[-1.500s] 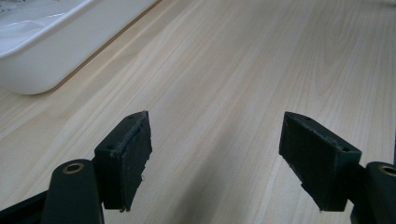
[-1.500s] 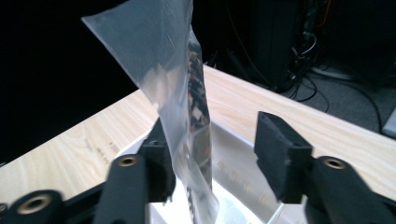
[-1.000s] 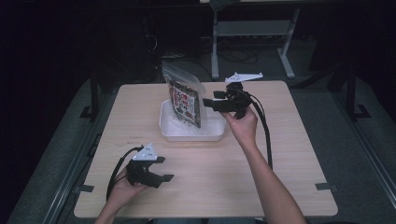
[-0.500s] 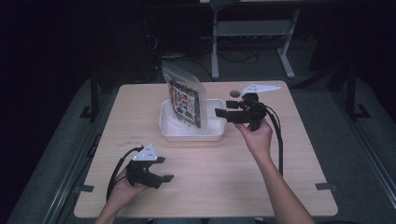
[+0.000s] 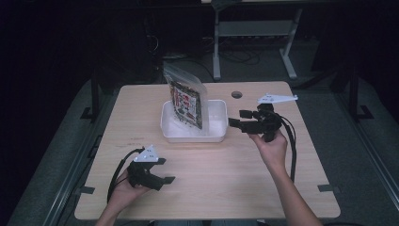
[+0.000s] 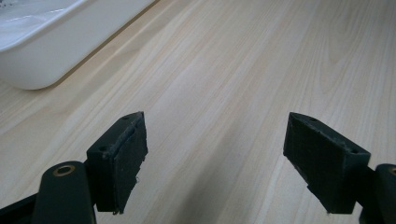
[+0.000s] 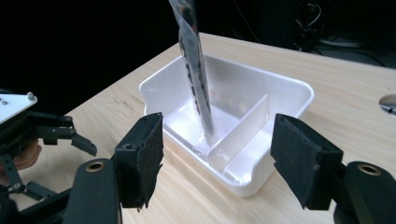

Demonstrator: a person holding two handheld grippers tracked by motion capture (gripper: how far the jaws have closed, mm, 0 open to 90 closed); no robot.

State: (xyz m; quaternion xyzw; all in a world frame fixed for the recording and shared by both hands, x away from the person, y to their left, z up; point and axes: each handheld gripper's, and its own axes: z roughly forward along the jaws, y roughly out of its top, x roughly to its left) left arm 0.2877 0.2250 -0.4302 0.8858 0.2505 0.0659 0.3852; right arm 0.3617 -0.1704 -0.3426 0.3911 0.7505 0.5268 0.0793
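Note:
A clear pouch (image 5: 187, 100) with a printed label stands upright in a white tray (image 5: 214, 137) at mid-table. In the right gripper view the pouch (image 7: 194, 70) is edge-on beside the tray's (image 7: 289, 88) divider (image 7: 243, 128). My right gripper (image 5: 236, 118) hovers just right of the tray, pointing at it. Its jaws have just been opening a little, and my right gripper (image 7: 222, 158) is open with nothing between the pads. My left gripper (image 5: 165, 170) rests at the front left of the table. Seen from its own camera, my left gripper (image 6: 215, 158) is open over bare wood.
The wooden table (image 5: 226, 188) has a small round hole (image 5: 236, 94) behind the right gripper. A corner of the tray (image 6: 56, 46) lies ahead of the left gripper. A metal stand (image 5: 256, 33) is on the dark floor beyond the table.
My right gripper has drawn back from beside the pouch, moving right and toward the person. The pouch stays standing in the tray. The left gripper has not moved.

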